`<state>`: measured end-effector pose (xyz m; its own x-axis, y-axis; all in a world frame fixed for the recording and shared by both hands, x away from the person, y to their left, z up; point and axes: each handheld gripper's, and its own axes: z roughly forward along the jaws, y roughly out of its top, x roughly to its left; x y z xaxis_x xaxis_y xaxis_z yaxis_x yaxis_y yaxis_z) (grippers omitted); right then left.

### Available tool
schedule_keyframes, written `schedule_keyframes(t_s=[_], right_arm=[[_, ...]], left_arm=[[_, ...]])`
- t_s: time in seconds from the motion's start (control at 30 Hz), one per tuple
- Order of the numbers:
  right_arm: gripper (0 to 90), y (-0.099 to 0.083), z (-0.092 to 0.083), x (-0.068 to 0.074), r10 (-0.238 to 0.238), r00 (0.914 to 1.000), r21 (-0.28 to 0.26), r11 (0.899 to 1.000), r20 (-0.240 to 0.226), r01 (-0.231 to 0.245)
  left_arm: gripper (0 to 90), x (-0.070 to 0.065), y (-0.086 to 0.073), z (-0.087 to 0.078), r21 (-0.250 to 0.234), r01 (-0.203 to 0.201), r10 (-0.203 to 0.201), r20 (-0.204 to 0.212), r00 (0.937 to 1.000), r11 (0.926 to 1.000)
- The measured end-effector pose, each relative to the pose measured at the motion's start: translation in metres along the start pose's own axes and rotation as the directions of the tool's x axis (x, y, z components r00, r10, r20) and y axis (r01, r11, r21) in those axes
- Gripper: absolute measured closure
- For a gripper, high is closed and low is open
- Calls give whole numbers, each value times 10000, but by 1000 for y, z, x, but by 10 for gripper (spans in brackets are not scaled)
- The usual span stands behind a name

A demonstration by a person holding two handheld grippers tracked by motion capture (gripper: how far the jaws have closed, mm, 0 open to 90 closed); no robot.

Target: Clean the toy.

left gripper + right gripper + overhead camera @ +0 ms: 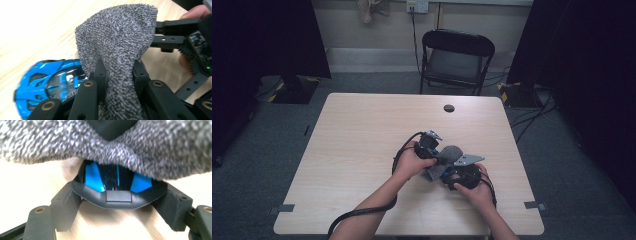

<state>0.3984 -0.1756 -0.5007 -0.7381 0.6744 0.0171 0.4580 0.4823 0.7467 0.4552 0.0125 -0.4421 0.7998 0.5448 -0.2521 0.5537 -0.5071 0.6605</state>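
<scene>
From the right gripper (117, 200) I saw its fingers (63, 205) clamped on the car's (115, 180) black end, the rest of that blue car hidden under the grey sock (162, 147). My left gripper (120, 72) had its fingers (100, 72) clenched on the sock, which draped over them and cut off most of the car. From above, both hands (412, 162) met mid-desk (362, 130), and the bundle there was too small to sort out. Beyond stood a chair (457, 57).
</scene>
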Motion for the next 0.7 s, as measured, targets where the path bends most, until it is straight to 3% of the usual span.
schedule_keyframes(t_s=[0.27,0.7], right_arm=[[253,0,0,0,-4,10000,-4,10000,9,4],[253,0,0,0,-18,10000,0,10000,14,18]], left_arm=[[717,11,3,-5,52,118,-116,-391,9992,9999],[717,35,1,-11,32,714,-709,-775,9945,9974]])
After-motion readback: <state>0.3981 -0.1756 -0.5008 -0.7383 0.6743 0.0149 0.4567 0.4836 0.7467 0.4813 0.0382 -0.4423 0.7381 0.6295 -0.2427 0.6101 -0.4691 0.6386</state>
